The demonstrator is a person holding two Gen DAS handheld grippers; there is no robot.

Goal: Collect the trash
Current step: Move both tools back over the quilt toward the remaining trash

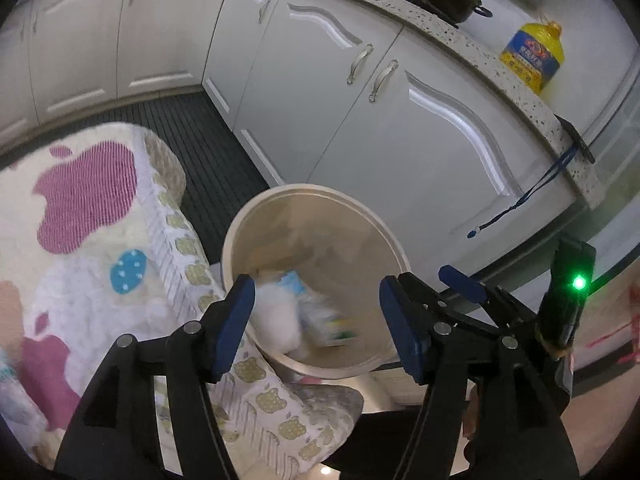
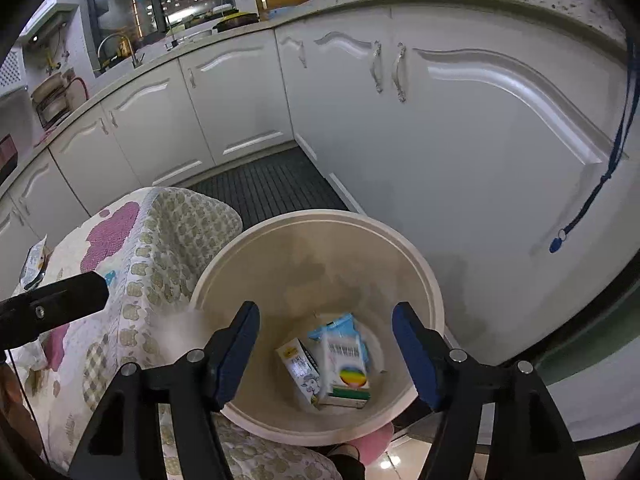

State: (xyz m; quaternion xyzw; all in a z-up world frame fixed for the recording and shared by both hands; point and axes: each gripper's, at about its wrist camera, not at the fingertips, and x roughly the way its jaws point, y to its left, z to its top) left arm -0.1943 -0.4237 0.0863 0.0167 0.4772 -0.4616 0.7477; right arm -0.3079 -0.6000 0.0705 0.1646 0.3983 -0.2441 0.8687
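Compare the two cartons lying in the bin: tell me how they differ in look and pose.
The larger carton is white and light blue with a rainbow oval near its lower end; the smaller carton is white with a yellow top corner and a dark printed panel. The larger carton lies face up and partly over the smaller carton, which is tilted at an angle beside it on the left. Both lie at the bottom of the beige bin, touching each other.

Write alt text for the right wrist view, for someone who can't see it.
The open right tool hangs over a cream bin holding two small cartons, with nothing in its grip. A patterned cloth lies to the left and white cabinets stand behind.
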